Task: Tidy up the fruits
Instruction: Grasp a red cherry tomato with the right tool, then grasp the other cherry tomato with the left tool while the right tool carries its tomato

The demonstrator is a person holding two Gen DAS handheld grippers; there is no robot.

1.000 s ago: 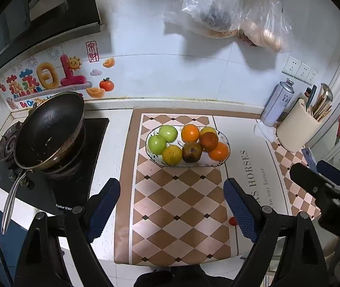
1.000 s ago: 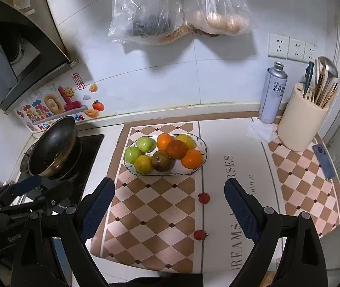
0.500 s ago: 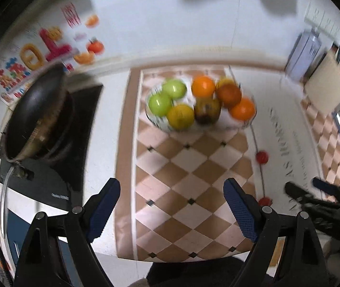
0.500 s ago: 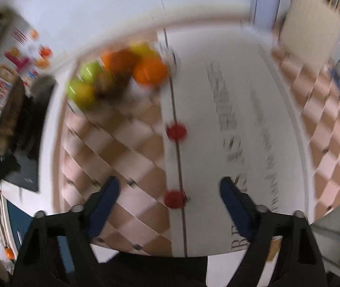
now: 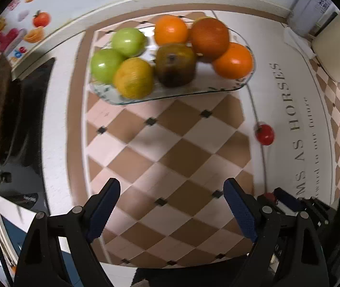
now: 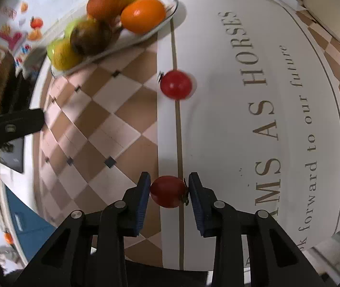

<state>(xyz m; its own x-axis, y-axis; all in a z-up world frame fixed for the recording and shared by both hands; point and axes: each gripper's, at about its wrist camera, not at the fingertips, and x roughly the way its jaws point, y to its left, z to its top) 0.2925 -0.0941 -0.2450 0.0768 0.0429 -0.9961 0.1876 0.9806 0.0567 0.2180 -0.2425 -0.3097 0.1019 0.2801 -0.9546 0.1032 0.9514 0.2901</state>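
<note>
While the left claw (image 5: 171,206) has dropped closer to the mat (image 5: 170,148), it gapes wide and empty, the fruit bowl (image 5: 182,93) ahead. In the right view, the right claw (image 6: 169,191) has narrowed onto a tomato (image 6: 167,191); another tomato (image 6: 176,85) lies ahead, beside "HORSES".

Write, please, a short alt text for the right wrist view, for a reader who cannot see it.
The right hand-held gripper has its two blue pads against the sides of a small red tomato on a patterned counter mat. A second tomato lies farther ahead, and a glass dish of oranges and green fruit sits beyond it.
</note>
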